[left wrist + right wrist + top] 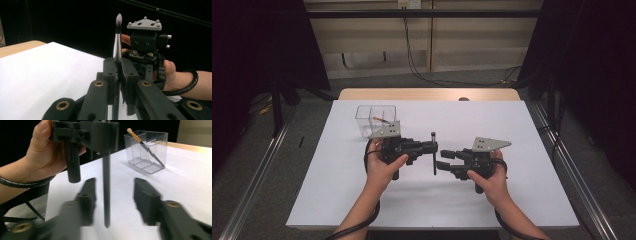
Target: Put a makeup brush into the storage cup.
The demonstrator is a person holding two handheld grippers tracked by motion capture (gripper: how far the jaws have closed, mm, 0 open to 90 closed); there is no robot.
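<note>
The slim black-handled make-up brush with a dark bristle tip is clamped in the left hand-held gripper, whose jaws are fully closed on the silvery part of the stem just below the bristles, as the left gripper view confirms. In the high view the brush's long axis runs across the jaws, toward and away from the person, bristle end pointing to the far side of the white-topped desk; the handle hangs free below the grip, clear of the surface. The right hand-held gripper faces the left one from just beside it, jaws standing partly apart on either side of the free handle without pressing on it; it holds nothing. The clear plastic two-compartment holder, with an orange-handled brush leaning inside, sits on the far side of the left hand, near it and well apart from the right hand. Judgement: the left gripper is the nearer one to the holder, so depositing calls for tipping the brush upright and carrying it away from the person
</note>
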